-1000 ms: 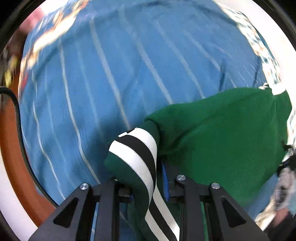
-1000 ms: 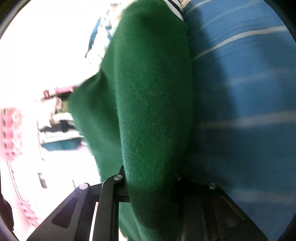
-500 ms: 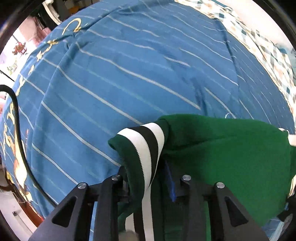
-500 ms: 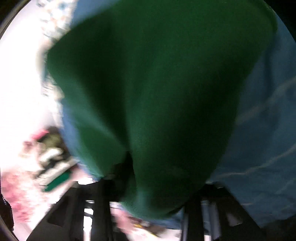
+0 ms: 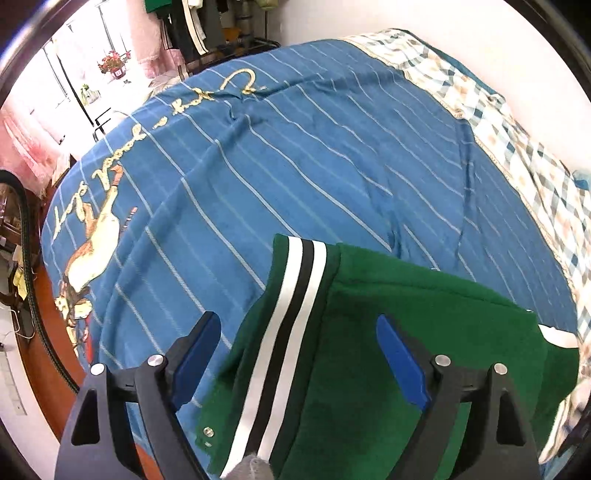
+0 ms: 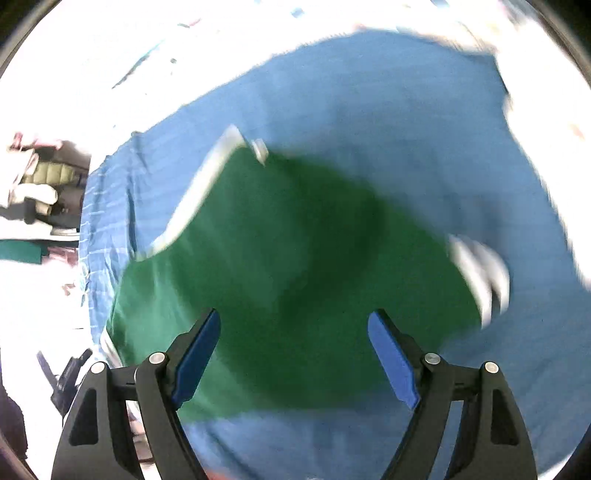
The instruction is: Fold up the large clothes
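Note:
A green garment (image 5: 388,362) with a white and black striped band (image 5: 291,314) lies on the blue striped bedspread (image 5: 295,147). My left gripper (image 5: 299,354) is open above the garment's striped edge, blue pads spread wide, holding nothing. In the right wrist view the same green garment (image 6: 295,266) lies spread on the bedspread (image 6: 388,122), blurred by motion. My right gripper (image 6: 295,350) is open above it and holds nothing.
A checked sheet (image 5: 517,147) borders the bedspread on the right. Hanging clothes and a rack (image 5: 207,29) stand beyond the bed's far end. A wooden bed edge (image 5: 40,350) and a black cable run along the left.
Both grippers have opened and let go of the green garment, which now lies on the bedspread. Both have pulled back and up from it.

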### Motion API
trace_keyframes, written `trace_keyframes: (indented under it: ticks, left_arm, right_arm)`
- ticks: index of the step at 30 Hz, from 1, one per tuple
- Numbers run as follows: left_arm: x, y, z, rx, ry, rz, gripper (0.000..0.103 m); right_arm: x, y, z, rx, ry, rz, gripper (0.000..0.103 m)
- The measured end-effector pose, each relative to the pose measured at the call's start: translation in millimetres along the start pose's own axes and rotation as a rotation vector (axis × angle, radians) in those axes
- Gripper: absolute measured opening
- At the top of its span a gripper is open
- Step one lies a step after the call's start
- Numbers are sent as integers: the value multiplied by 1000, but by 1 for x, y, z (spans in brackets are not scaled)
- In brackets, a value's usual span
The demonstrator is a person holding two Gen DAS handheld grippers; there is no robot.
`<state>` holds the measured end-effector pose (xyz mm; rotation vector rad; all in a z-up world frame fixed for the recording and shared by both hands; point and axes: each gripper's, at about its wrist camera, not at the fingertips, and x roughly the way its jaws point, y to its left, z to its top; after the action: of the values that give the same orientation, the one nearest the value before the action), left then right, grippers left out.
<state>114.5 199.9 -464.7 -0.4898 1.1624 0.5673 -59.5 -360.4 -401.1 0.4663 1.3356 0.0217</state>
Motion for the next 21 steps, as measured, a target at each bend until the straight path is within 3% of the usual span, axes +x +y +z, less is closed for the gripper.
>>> trace_keyframes:
  ticks: [3,6,7,8,10,13,15,17,19,21]
  left_arm:
    - [25,-3,5,-3,9,26,86]
    - [36,-3,9,-5,9,47,86]
    - [38,-1,10,-11,12,48,86]
    - [39,1,11,-19,13,42,86]
    - [40,5,12,-28,17,43,86]
    - [39,11,12,-38,20,41,86]
    - [38,15,11,-57,24,38,86]
    - [39,17,12,-75,28,27,86]
    - [39,18,13,-91,34,36,86]
    - [34,16,15,-102,27,17,86]
  right_arm:
    - [15,21,63,-81,-17,7,84]
    - [75,50,112,-157,78,31,83]
    - [97,59,124,-174,155,71,64]
    - [112,68,132,-181,201,120,28]
    - [118,77,134,-209,177,63,14]
    - [94,92,140,-223,55,104,12]
    - [82,79,141,-192,9,97,12]
    - [108,75,146,-169,37,26,13]
    - [154,81,153,-162,130,-66,17]
    - [165,82,158,-125,138,-85,25]
